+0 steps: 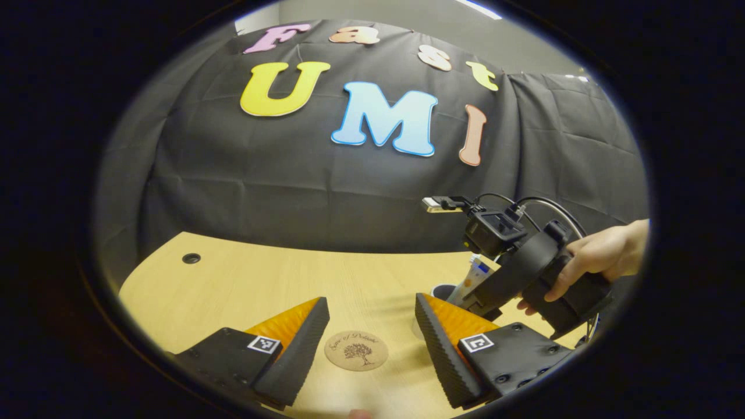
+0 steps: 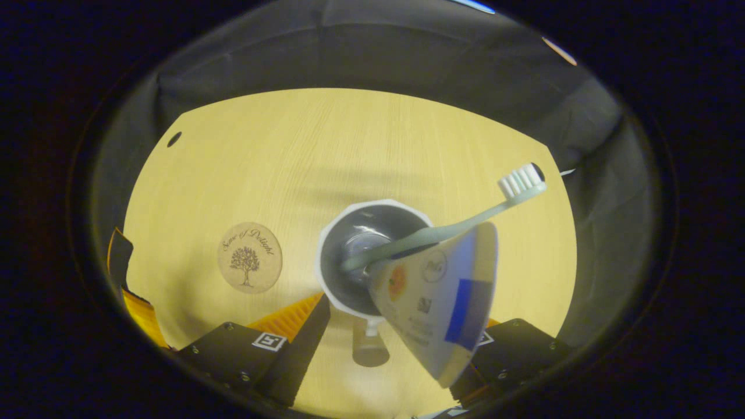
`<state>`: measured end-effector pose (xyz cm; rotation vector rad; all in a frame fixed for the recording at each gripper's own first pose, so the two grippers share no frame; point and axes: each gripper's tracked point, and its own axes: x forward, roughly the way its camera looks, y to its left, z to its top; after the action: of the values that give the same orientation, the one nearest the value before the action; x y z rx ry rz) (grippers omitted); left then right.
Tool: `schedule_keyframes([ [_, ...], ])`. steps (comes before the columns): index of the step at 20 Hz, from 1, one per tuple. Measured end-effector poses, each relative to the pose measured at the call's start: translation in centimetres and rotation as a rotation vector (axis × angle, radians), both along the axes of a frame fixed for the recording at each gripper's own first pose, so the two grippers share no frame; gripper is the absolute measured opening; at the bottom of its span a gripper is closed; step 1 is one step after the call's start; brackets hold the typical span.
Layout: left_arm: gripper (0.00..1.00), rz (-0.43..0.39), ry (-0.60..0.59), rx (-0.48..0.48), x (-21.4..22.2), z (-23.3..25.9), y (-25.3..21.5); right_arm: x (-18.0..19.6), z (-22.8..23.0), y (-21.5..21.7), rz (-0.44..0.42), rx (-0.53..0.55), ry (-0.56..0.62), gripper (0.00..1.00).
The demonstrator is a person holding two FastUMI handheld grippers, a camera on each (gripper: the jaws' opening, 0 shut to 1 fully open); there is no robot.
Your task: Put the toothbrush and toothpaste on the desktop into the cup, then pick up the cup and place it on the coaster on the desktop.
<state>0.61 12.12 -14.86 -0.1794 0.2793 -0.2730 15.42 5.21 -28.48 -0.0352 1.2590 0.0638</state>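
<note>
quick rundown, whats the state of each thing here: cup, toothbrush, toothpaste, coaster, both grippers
cup: upright on the desk, not on the coaster
toothbrush: in the cup, bristles up, leaning
toothpaste: in the cup, flat end up
coaster: flat, bare
left gripper: jaws open, empty
right gripper: jaws open astride the cup

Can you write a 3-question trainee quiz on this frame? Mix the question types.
1. True or false: the toothbrush and toothpaste are already in the cup.
2. Multiple choice: where is the cup relative to the coaster? A) standing on it B) on the desk beside it, apart C) lying tipped over on it
3. Fill in: in the left gripper view, the left gripper hangs with its jaws ____ above the coaster.

Key: 1 true; 2 B; 3 open
</note>
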Motion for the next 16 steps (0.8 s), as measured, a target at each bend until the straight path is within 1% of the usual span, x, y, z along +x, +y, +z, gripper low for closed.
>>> schedule_keyframes([
  [1, 0.96, 0.006, 0.004, 0.001, 0.0, -0.1, 0.1, 0.0, -0.3, 0.1, -0.005, 0.011, 0.014, 0.90],
  [2, 0.96, 0.008, 0.007, 0.003, 0.0, -0.1, 0.0, 0.0, -0.6, 0.0, -0.005, 0.013, 0.024, 0.87],
  [4, 0.96, 0.012, 0.003, 0.001, -0.2, 0.3, -0.2, -0.1, -1.1, -0.3, 0.003, 0.008, 0.038, 0.85],
  [5, 0.96, 0.013, 0.001, 0.001, -0.2, 0.4, -0.3, -0.1, -1.2, -0.2, 0.002, 0.012, 0.046, 0.82],
  [6, 0.99, 0.012, 0.000, 0.000, -0.2, 0.4, -0.5, -0.1, -1.3, -0.2, 0.002, 0.019, 0.051, 0.81],
  [7, 0.99, 0.014, -0.001, 0.002, -0.2, 0.5, -0.5, -0.2, -1.6, -0.3, -0.001, 0.023, 0.058, 0.81],
  [8, 0.96, 0.017, -0.002, 0.002, -0.2, 0.5, -0.6, -0.2, -1.5, -0.1, -0.007, 0.036, 0.070, 0.72],
  [9, 0.96, 0.020, -0.002, 0.001, -0.3, 0.5, -0.6, -0.1, -1.8, 0.1, -0.011, 0.042, 0.077, 0.67],
  [12, 0.96, 0.026, 0.000, 0.000, -0.5, 0.6, -0.7, -0.5, -2.2, 0.1, 0.012, 0.041, 0.090, 0.56],
  [13, 0.96, 0.028, 0.000, -0.001, -0.5, 0.5, -0.6, -0.6, -3.5, -0.3, 0.009, 0.033, 0.102, 0.56],
  [14, 0.96, 0.031, 0.002, 0.000, -0.6, 0.5, -0.6, -1.1, -2.8, -0.1, -0.008, 0.058, 0.120, 0.33],
  [15, 0.96, 0.035, 0.002, 0.000, -0.5, 0.5, -0.4, -1.1, -2.1, 0.4, -0.024, 0.082, 0.132, 0.28],
  [16, 0.96, 0.041, 0.003, -0.001, -0.6, 0.6, -0.2, -0.9, -2.4, 0.4, -0.033, 0.089, 0.134, 0.28],
])
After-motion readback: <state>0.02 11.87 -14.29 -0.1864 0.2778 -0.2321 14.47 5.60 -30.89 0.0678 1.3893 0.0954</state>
